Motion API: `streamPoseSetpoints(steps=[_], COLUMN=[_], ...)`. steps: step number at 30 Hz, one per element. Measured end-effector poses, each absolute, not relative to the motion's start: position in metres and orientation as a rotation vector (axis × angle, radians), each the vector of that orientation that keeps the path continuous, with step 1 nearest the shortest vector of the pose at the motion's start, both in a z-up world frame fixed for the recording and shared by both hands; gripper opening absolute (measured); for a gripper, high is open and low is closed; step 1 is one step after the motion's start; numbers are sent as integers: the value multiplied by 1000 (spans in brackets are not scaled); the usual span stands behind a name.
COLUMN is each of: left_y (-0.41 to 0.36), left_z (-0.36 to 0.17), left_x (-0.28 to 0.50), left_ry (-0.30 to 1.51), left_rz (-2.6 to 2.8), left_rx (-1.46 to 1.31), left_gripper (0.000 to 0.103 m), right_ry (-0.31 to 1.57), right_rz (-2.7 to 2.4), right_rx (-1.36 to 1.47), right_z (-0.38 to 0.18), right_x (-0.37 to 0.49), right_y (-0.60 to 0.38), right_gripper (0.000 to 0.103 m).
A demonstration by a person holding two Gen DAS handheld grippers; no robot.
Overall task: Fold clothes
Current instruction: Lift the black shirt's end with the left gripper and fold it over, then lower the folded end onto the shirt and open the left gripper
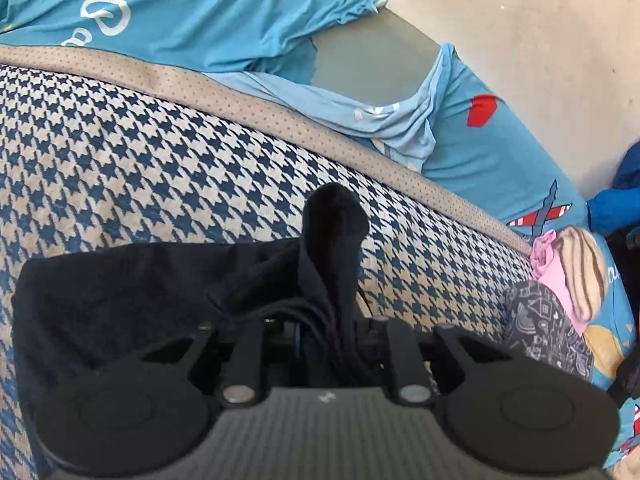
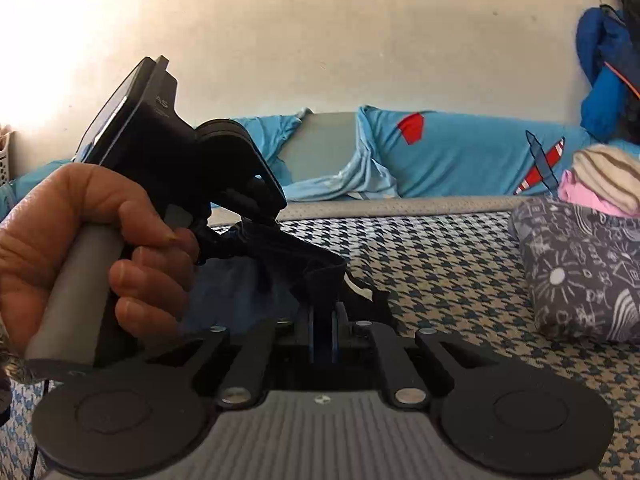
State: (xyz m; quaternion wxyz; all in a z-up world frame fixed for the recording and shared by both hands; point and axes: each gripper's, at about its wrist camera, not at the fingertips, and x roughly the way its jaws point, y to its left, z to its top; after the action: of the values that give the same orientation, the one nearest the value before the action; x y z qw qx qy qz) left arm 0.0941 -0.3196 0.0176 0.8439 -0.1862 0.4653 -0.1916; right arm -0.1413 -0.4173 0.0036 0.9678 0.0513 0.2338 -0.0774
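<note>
Each hand-held gripper, left [image 1: 340, 320] and right [image 2: 323, 320], seemingly pinches the dark garment [image 1: 120, 280] over the houndstooth bedcover [image 1: 160, 152]

The left gripper [image 1: 326, 320] is clamped on the dark garment [image 1: 120, 280]; just beside it, the right gripper [image 2: 323, 320] pinches the same cloth; a hand [image 2: 80, 248] grips the left gripper's handle

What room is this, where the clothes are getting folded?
Probably a bedroom: a bed with a houndstooth cover, blue cartoon pillows against a plain wall, and folded clothes stacked beside them.
</note>
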Motion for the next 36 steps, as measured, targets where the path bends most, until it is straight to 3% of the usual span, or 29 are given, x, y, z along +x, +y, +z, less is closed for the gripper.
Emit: streamPoseSetpoints(steps=[2, 4, 5, 7, 8, 15, 25, 31, 36], left_y=[-327, -328, -328, -324, -320, -266, -165, -152, -166], left_z=[14, 17, 20, 31, 37, 64, 24, -7, -18], left_x=[95, 92, 89, 84, 81, 61, 21, -3, -19], left_ry=[1006, 1009, 1001, 975, 956, 851, 921, 985, 1018], left_rz=[-435, -473, -487, -509, -516, -498, -323, -305, -336], left_rx=[-370, -385, -395, -408, -413, -364, -418, -440, -362], left_gripper=[34, 54, 57, 75, 79, 82, 85, 84, 85], right_ry=[514, 553, 569, 595, 601, 555, 483, 462, 562], right_rz=[-185, -212, -226, -263, -294, -462, -348, -194, -176], right_rx=[156, 208, 226, 251, 250, 305, 435, 383, 327], right_z=[-3, -8, -11, -16, -17, -6, 7, 10, -6], right_x=[-138, -136, -135, -134, -133, -147, -152, -144, -130], right_y=[-425, -433, -436, -441, -443, -465, -470, -446, -434], right_gripper=[6, 6, 7, 8, 10, 19, 21, 21, 21])
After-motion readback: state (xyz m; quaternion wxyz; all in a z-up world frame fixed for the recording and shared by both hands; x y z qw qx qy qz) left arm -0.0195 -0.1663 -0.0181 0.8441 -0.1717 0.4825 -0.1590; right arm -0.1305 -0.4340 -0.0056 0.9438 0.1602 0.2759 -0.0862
